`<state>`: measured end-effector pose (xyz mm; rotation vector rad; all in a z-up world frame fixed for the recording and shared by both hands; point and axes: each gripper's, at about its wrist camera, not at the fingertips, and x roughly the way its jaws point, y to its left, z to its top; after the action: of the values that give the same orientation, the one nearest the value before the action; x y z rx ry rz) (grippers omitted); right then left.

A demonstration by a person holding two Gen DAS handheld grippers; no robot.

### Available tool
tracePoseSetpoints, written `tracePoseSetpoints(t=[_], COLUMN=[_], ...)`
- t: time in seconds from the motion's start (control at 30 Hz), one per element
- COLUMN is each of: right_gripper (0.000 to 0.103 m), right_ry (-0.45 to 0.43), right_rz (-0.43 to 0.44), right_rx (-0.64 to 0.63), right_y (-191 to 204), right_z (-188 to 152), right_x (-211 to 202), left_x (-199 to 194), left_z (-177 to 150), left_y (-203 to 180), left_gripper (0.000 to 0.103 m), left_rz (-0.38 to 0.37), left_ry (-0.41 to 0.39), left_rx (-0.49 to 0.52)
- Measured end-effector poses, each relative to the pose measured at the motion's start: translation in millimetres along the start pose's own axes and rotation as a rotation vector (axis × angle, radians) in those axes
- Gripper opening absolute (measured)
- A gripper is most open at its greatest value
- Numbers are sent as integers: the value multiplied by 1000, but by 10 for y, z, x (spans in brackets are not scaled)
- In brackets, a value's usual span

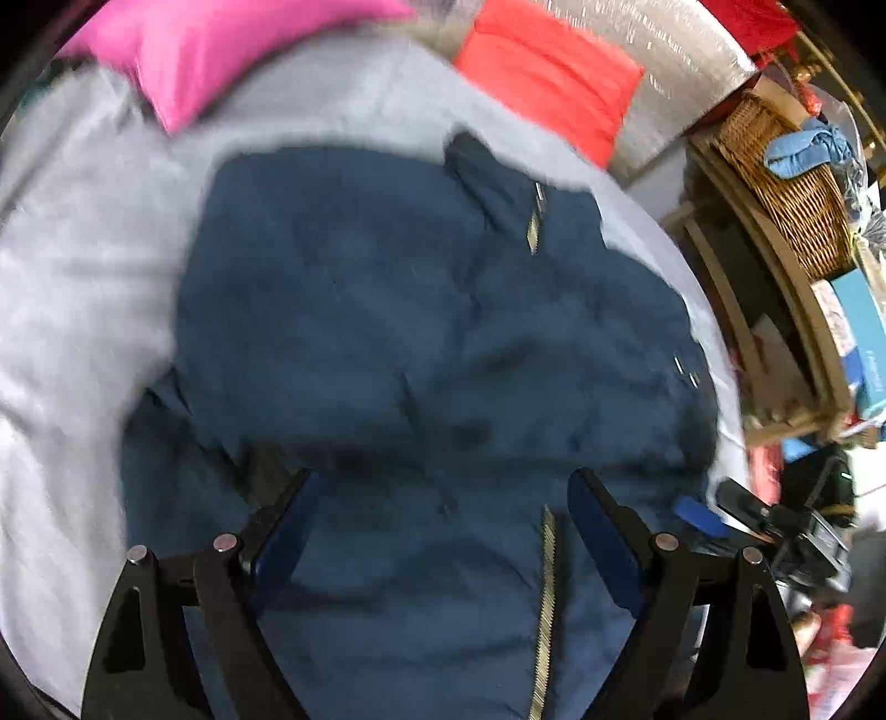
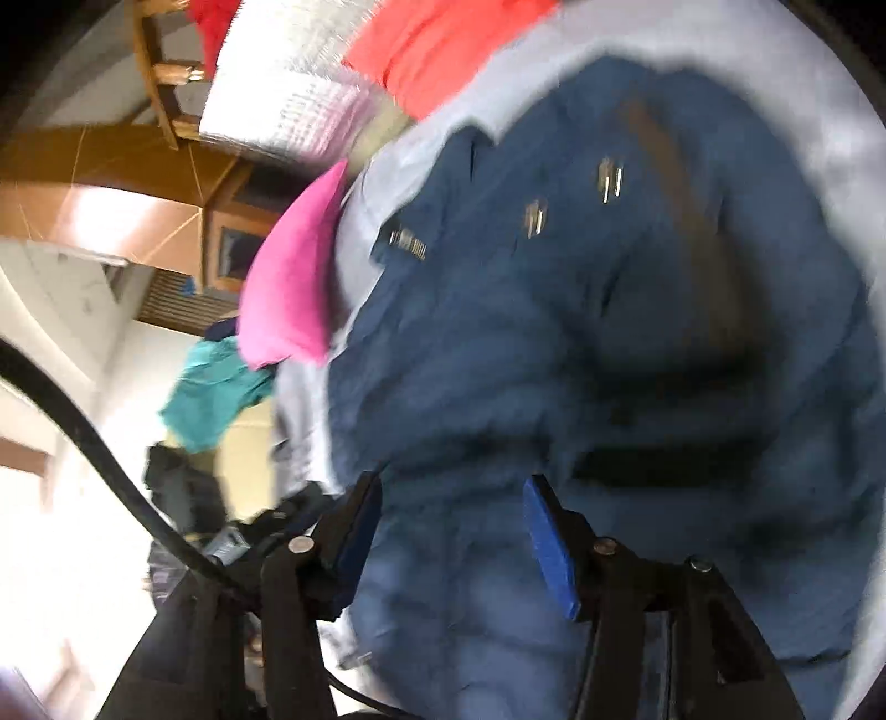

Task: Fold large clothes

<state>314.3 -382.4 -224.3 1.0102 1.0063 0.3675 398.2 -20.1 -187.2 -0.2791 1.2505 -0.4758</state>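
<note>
Lying collar-away, zipper lengthwise: blue jacket

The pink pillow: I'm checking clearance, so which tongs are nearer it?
Left, apparently. The pink pillow is far beyond the left tongs; the right tongs are further right.

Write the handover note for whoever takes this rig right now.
Left claw: open, above the jacket, holding nothing.
Right claw: open, over the jacket's edge, nothing pinched.
Jacket: navy, lying bunched on the grey sheet, zipper showing; pink pillow and red pillow beyond it.
Done: hard to tell through blur; no neat fold visible.
Left: flatten, fold, square up.
</note>
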Motion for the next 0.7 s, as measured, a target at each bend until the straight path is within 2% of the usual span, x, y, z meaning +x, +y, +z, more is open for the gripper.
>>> tracePoseSetpoints(t=[0.07,0.2,0.3,0.43,0.53,0.57,0.63,0.67,0.7], right_gripper=[57,57,57,57,57,55,43,39,37], right_ry=[42,52,-34,-216,-250,-256,-290,-298,-306], right_rz=[51,34,46,46,75,59,20,7,-11], right_rx=[68,161,213,267,334,346,343,329,313], right_y=[-83,-214,-299,-406,-569,-605,-635,-616,-587], right_z=[-51,-67,-4,96,160,171,171,171,170], right_x=[129,319,259,6,17,47,66,69,66], left_x=[135,274,191,110,122,136,167,171,216], left_z=[-45,-5,29,86,111,110,99,84,108], left_y=[56,288,438,647,730,728,757,750,710], left_gripper=[90,90,90,90,88,88,87,74,66], left_rz=[-58,-129,-176,-199,-189,-185,-171,-157,-131], left_ry=[84,107,40,-55,-98,-105,-109,-111,-116], left_rx=[-62,-218,-315,-414,-443,-444,-446,-447,-447])
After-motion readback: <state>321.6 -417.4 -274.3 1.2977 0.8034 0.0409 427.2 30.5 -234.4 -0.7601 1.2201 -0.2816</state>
